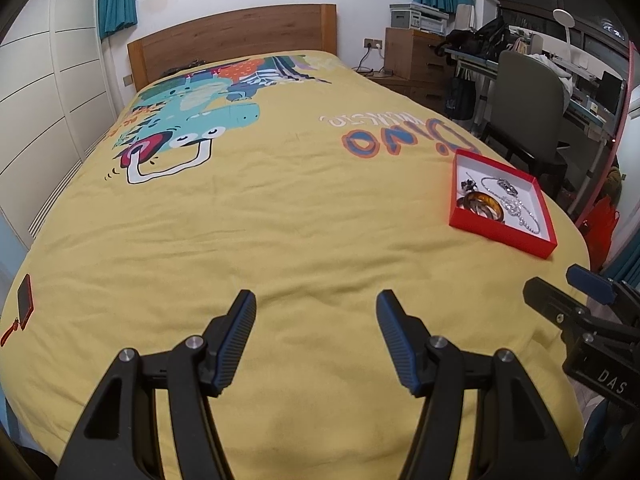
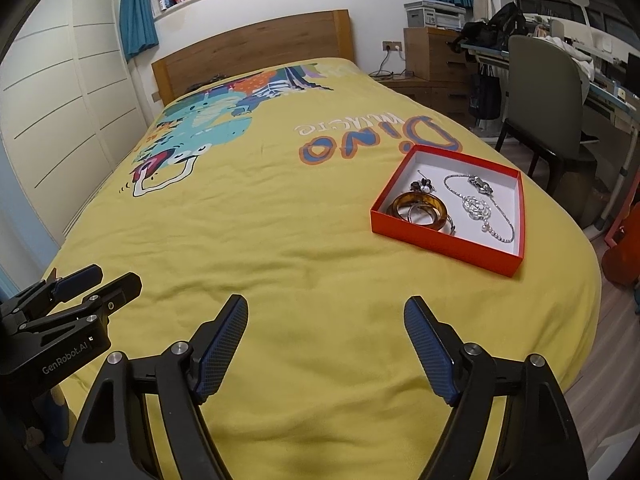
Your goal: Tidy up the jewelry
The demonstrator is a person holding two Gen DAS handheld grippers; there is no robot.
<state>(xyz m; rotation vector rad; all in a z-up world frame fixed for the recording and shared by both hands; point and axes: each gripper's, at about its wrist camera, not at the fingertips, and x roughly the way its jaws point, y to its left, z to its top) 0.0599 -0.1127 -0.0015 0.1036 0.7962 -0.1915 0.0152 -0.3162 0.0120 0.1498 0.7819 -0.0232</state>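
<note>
Red jewelry box ahead-right (both jaws spread)

the left gripper is hovering over the yellow bedspread, jaws spread wide with nothing between them. a red box is lying ahead to the right, holding an amber bangle and a silver chain. the right gripper is showing at the right edge. a red phone is lying far left.
</note>
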